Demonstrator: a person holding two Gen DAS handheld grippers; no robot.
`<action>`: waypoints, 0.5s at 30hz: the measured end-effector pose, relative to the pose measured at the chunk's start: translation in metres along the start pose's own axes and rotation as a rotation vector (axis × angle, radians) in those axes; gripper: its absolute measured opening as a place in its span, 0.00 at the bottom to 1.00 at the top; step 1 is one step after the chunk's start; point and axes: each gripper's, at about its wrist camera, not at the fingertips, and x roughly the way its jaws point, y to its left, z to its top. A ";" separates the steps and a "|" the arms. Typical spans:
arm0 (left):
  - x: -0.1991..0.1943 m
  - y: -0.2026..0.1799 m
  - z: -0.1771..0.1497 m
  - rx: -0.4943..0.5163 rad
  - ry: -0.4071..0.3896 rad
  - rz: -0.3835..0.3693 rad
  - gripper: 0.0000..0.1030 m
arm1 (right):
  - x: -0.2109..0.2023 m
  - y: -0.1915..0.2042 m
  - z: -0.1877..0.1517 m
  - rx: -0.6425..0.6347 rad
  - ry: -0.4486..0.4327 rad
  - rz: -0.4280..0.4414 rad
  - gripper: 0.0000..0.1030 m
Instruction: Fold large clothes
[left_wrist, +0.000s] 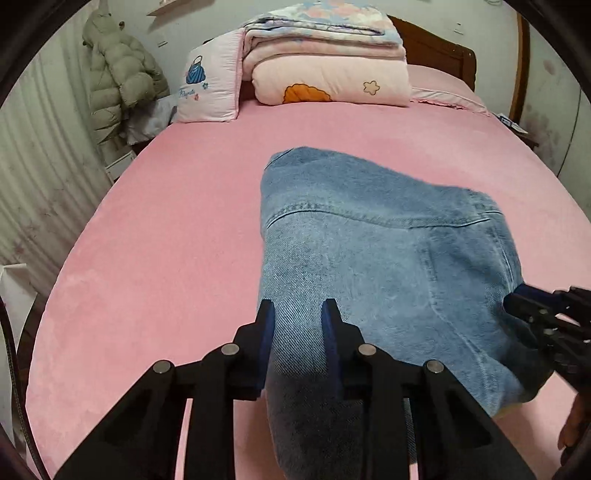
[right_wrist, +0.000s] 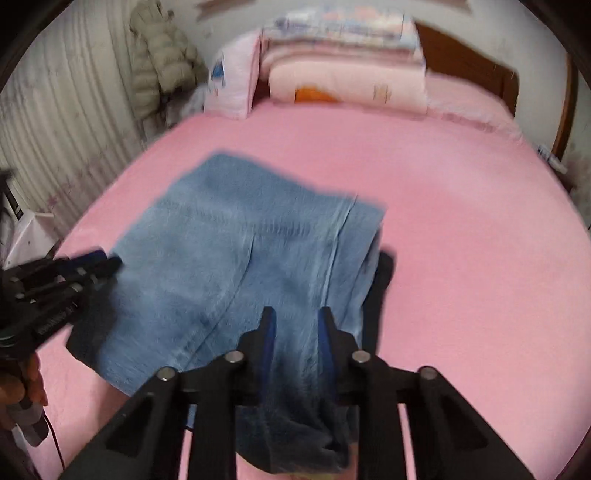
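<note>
The jeans (left_wrist: 369, 258) lie on the pink bed sheet (left_wrist: 166, 240), their far part spread flat toward the middle of the bed and their near edge lifted up toward me. My left gripper (left_wrist: 298, 314) has its two fingers drawn in close on a thick bunch of denim at the near left corner, and the cloth fills the gap between the blue pads. My right gripper (right_wrist: 297, 321) is narrowed in the same way on the near right corner, with the fabric passing between its fingers and hanging down in a dark fold below them; this view is blurred. In the left view my right gripper reaches in from the right edge against the side of the jeans. At the head of the bed sits a stack of folded quilts (left_wrist: 328, 62), with a pink pillow (left_wrist: 210, 88) leaning just beside it on the left. A pale green puffer jacket (left_wrist: 118, 74) hangs by the wall beyond the bed's left side.
</note>
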 end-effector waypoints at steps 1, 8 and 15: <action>0.002 0.001 -0.003 0.005 -0.003 0.002 0.25 | 0.009 -0.001 -0.005 -0.005 0.013 -0.037 0.11; 0.006 -0.009 -0.016 0.077 -0.058 0.022 0.26 | 0.035 -0.020 -0.026 0.032 0.047 -0.020 0.04; -0.001 -0.007 -0.009 0.043 -0.027 0.028 0.34 | 0.013 -0.018 -0.017 0.057 0.084 -0.030 0.08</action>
